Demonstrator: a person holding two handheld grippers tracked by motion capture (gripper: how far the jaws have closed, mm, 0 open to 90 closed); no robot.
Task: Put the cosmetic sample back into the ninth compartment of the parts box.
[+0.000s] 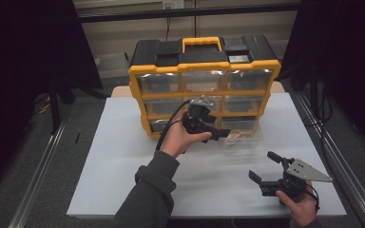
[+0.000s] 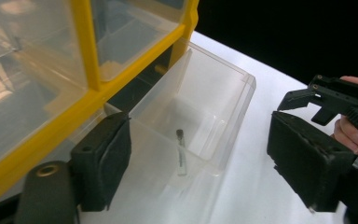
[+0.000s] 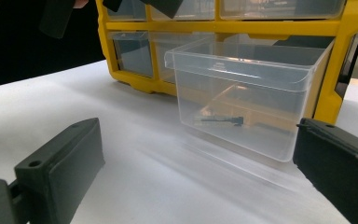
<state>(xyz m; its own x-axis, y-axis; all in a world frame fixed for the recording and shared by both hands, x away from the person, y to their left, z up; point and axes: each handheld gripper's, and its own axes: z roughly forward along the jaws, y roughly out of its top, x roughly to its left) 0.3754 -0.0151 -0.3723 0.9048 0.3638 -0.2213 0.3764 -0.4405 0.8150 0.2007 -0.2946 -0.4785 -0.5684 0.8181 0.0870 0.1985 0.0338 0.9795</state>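
— Clear plastic drawer (image 3: 242, 93) is sticking out of the organizer's (image 1: 204, 71) bottom row, a small bolt (image 2: 181, 151) lying inside.
— Grippers?
— Left gripper (image 1: 217, 134) is hovering spread above the drawer; right gripper (image 1: 262, 168) is waiting spread nearby.

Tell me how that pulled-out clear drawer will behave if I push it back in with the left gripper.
The clear drawer looks thin-walled and holds just one small dark part, so it is probably light and should slide easily. Its glossy plastic may let the left gripper slip. The loose part will likely shift or rattle inside.
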